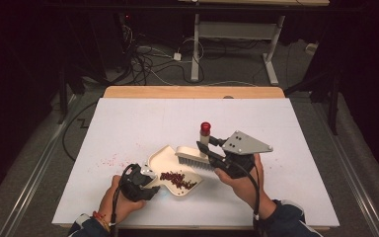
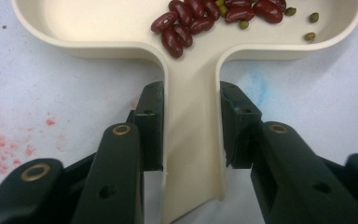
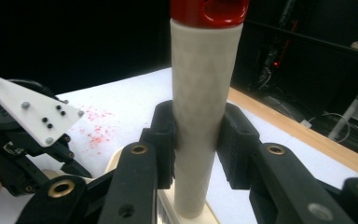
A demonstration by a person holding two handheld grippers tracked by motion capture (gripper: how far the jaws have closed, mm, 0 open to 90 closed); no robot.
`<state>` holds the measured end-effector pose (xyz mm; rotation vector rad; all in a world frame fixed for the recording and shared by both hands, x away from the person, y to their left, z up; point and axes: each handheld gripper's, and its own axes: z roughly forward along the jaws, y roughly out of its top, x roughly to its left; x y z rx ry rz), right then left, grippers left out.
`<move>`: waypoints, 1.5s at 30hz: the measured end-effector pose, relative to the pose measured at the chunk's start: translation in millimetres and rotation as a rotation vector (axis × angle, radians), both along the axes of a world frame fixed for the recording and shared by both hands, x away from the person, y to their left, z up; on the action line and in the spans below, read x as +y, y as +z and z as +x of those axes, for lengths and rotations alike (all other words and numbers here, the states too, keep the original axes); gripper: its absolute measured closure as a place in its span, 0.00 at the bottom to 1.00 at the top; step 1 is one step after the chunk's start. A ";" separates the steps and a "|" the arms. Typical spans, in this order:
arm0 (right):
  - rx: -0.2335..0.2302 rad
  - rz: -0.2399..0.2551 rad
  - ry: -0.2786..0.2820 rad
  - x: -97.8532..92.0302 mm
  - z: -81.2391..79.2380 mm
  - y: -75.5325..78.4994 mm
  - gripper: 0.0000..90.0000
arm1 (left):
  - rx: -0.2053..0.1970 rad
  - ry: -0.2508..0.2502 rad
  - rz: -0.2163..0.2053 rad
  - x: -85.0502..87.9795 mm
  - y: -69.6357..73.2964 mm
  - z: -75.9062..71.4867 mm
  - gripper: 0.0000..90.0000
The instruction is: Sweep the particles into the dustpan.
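The work in hand was sweeping spilled beans into a dustpan, and by the look of it the sweep proper was near its end. The left claw [image 1: 145, 180] was clamped on the handle of the cream dustpan [image 2: 193, 140], its pads pressed flat against both sides of that handle in the left gripper view, holding the pan down on the white counter [image 1: 128, 118]. A heap of red kidney beans [image 2: 200, 16] with a few small green ones beside them lay inside the pan, close to the neck where the handle began. The right claw [image 1: 208, 148] gripped the pale upright handle of the brush [image 3: 200, 116], just below its red cap [image 1: 206, 128]; its bristled head [image 1: 193, 160] sat over the far rim of the pan, and whether the bristles touched the rim could not be told. Faint red specks [image 1: 109, 160] stained the counter to the left of the pan, seemingly marks rather than loose beans, and no stray beans could be made out on the sheet. My judgement was that the gathering was done or almost so. The next move would call for lifting the brush clear without flicking beans out, then keeping the pan level while raising it, since the beans lay loose and would roll toward the open lip at any forward tilt.
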<state>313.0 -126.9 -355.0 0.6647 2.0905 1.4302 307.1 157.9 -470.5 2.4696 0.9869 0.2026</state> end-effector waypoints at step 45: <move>0.097 -0.036 -0.125 -127.8 -14.4 6.8 0.78 | -0.007 0.058 -0.017 17.2 -1.8 10.5 0.71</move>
